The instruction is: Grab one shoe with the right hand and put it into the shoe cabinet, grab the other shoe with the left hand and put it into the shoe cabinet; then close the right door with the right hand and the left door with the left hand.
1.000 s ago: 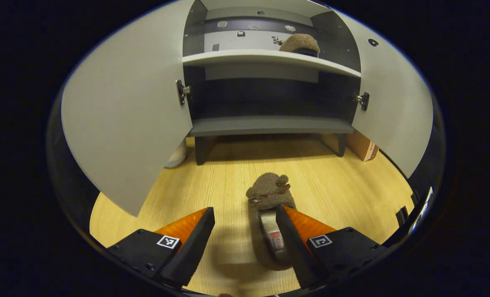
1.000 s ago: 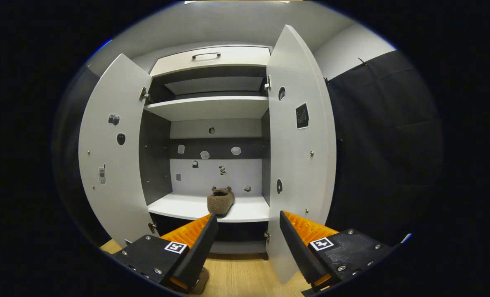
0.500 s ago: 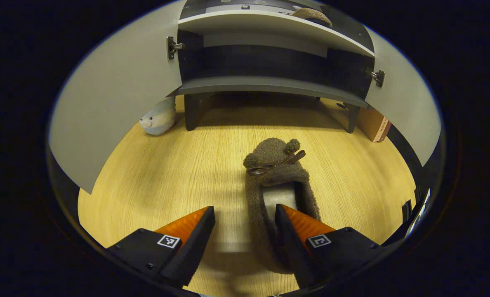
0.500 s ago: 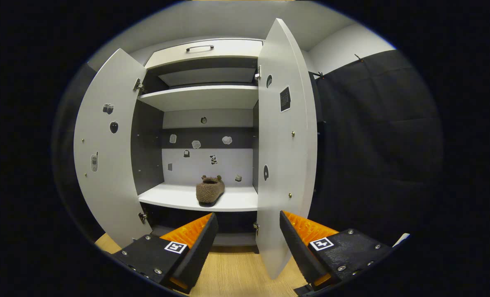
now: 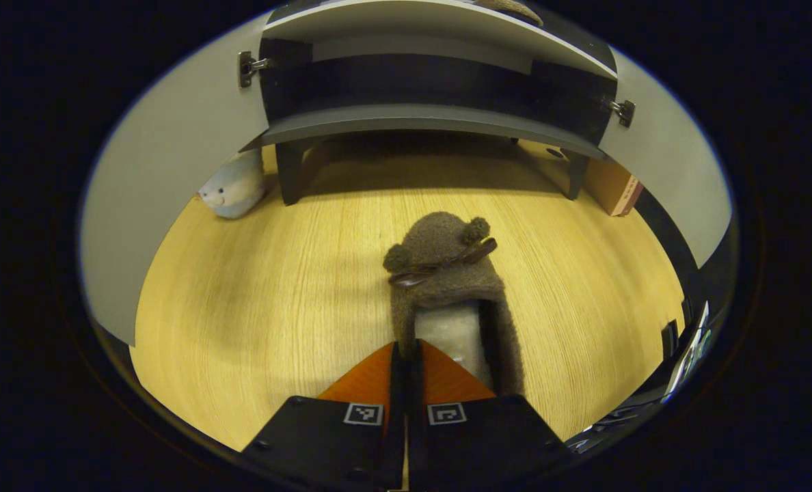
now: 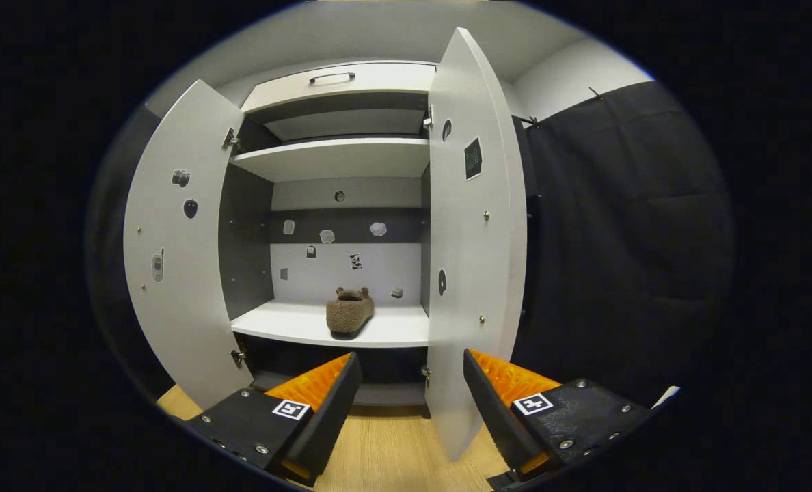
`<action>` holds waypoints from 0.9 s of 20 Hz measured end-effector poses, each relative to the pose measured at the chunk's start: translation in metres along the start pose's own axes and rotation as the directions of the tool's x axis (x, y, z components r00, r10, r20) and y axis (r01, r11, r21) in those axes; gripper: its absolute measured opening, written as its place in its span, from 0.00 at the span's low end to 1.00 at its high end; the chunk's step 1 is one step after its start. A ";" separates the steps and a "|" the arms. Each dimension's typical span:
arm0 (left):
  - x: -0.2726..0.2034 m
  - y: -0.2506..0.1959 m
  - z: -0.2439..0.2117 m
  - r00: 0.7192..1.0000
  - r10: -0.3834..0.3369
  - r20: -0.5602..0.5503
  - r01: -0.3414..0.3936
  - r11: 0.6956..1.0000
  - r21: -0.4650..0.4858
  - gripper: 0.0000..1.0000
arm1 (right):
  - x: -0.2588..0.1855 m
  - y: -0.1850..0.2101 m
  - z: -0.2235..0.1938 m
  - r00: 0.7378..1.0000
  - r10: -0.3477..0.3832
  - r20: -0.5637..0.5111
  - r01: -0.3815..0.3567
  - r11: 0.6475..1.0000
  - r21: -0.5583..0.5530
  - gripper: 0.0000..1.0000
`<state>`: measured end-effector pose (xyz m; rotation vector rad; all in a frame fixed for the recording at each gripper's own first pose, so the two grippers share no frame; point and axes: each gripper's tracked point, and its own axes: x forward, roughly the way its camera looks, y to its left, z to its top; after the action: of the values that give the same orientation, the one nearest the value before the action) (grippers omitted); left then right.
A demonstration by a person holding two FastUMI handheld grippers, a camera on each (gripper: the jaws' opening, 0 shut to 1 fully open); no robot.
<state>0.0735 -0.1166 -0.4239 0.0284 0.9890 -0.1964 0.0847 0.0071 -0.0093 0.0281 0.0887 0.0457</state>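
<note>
A brown fuzzy slipper (image 5: pixel 447 273) with ears and a bow lies on the wooden floor (image 5: pixel 276 294), toe toward the shoe cabinet (image 5: pixel 420 119). My left gripper (image 5: pixel 404 347) is shut on the slipper's left side wall near the heel. The other slipper (image 6: pixel 349 313) sits on a white shelf (image 6: pixel 392 331) inside the cabinet. In the right gripper view both doors stand open, the left door (image 6: pixel 173 260) and the right door (image 6: pixel 474 239). My right gripper (image 6: pixel 409 389) is open and holds nothing, hanging in front of the cabinet near the right door's edge.
A pale plush toy (image 5: pixel 232 191) lies by the cabinet's left leg. A cardboard box (image 5: pixel 614 184) stands behind the right leg. A drawer with a handle (image 6: pixel 331 77) tops the cabinet. Black cloth (image 6: pixel 625 260) hangs to the right.
My left gripper was open with the slipper's side wall between its fingers; it has shut on that wall. The right gripper has hardly moved.
</note>
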 end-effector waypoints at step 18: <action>-0.159 -0.004 0.127 0.990 -0.036 0.137 0.054 0.990 -0.130 0.07 | -0.005 0.005 0.027 0.988 0.147 0.041 -0.145 0.989 -0.035 0.87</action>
<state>0.0928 -0.1103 -0.2212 -0.1282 0.8668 -0.1713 0.0821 0.0111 0.0186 0.0036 0.0423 0.1928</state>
